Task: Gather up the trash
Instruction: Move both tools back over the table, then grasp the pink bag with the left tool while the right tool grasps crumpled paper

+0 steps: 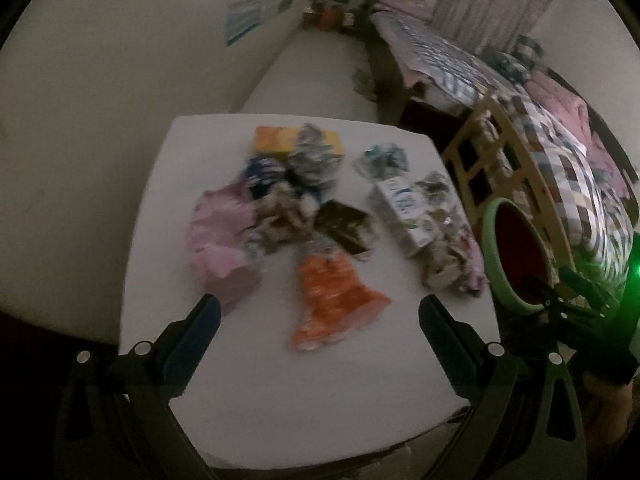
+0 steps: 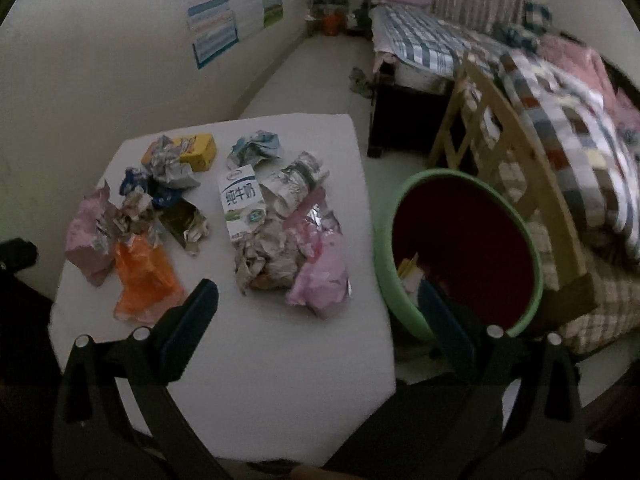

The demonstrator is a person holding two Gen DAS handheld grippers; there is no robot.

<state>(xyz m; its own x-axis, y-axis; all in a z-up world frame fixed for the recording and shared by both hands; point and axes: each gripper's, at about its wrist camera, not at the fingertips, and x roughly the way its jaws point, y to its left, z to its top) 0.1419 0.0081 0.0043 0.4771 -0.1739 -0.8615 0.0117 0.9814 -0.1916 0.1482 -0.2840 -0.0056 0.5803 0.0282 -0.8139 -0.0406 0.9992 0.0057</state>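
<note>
Both tongs released, left gripper (image 1: pixel 320 312) over table (image 1: pixel 280 380), right gripper (image 2: pixel 318 300) near bin (image 2: pixel 460 256), trash (image 2: pixel 240 200) scattered on table.

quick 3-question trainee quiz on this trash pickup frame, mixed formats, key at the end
1. True or false: the left tool is shut on the orange wrapper.
2. Multiple choice: where does the green bin stand relative to the table? A) on it B) beside its right edge C) behind it, by the wall
3. Fill in: the milk carton lies flat on the ____.

Key: 1 false, both tools are open and empty, the right tool too. 2 B. 3 table.
</note>
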